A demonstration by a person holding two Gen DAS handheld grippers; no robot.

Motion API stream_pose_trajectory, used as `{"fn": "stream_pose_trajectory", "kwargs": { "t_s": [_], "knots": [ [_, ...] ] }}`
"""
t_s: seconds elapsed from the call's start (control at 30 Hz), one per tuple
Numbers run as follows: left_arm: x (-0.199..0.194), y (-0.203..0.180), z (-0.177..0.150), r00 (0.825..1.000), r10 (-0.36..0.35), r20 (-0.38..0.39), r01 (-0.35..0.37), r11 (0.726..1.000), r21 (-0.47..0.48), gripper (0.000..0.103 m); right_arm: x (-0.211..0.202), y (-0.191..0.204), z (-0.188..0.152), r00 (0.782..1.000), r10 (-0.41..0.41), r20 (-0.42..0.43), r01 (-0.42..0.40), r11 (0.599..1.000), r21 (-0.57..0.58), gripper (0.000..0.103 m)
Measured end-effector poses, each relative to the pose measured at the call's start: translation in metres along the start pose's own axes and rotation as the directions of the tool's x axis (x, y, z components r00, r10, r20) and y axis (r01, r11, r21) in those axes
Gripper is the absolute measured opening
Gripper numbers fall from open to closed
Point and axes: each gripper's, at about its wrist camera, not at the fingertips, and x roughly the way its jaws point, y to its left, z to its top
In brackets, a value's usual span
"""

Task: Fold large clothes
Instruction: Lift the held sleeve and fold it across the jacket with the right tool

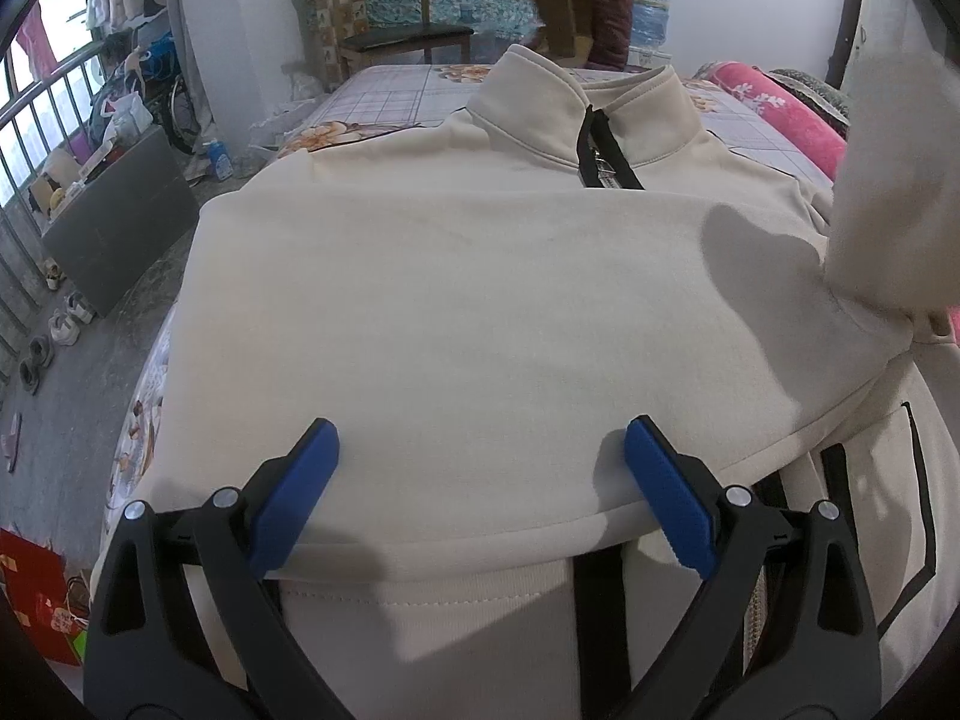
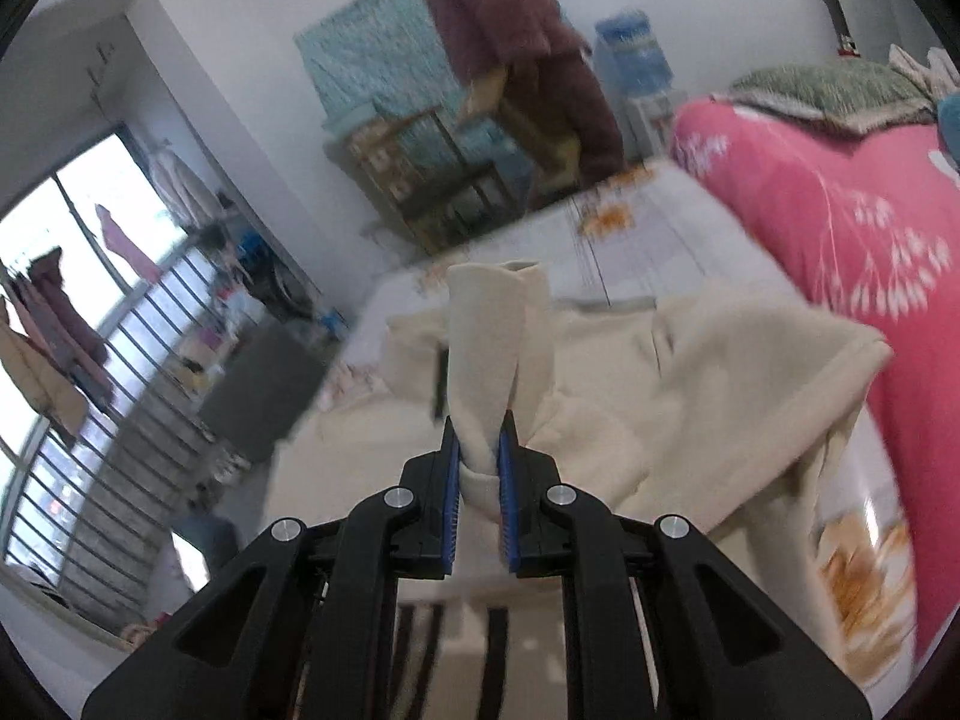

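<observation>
Blue-padded black left gripper (image 1: 480, 492) nearest the lens, jaws spread wide with nothing between the pads, hovering over a folded-over panel of the cream fleece zip-collar jacket (image 1: 456, 312). Jacket spread flat on a floral-and-check bedsheet (image 1: 390, 96), collar and black zipper (image 1: 600, 150) at the far end. Blue-padded black right gripper (image 2: 480, 450) clamped on a bunched cream sleeve (image 2: 486, 336), cuff end standing up above the pads. Rolled pink floral quilt (image 2: 840, 228) lying beside the jacket. Right-wrist view blurred.
</observation>
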Motion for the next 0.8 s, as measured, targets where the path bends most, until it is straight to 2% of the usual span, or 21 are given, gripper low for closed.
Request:
{"fn": "stream_pose_trajectory", "kwargs": {
  "t_s": [0.17, 0.33, 0.53, 0.8],
  "knots": [
    [-0.001, 0.000, -0.001, 1.000, 0.000, 0.000, 0.000, 1.000, 0.000, 0.093, 0.024, 0.018, -0.039, 0.991, -0.130, -0.038, 0.124, 0.982, -0.140, 0.012],
    [-0.001, 0.000, -0.001, 1.000, 0.001, 0.003, -0.001, 1.000, 0.000, 0.093, 0.040, 0.025, -0.059, 0.980, -0.186, -0.067, 0.169, 0.964, -0.204, 0.012],
    [-0.001, 0.000, -0.001, 1.000, 0.001, 0.003, -0.001, 1.000, 0.001, 0.093, 0.053, 0.014, -0.071, 0.976, -0.180, -0.122, 0.159, 0.973, -0.166, 0.013],
    [-0.001, 0.000, 0.000, 1.000, 0.000, 0.003, 0.000, 1.000, 0.001, 0.093, 0.057, 0.008, -0.072, 0.979, -0.154, -0.136, 0.136, 0.982, -0.128, 0.013]
  ]
}}
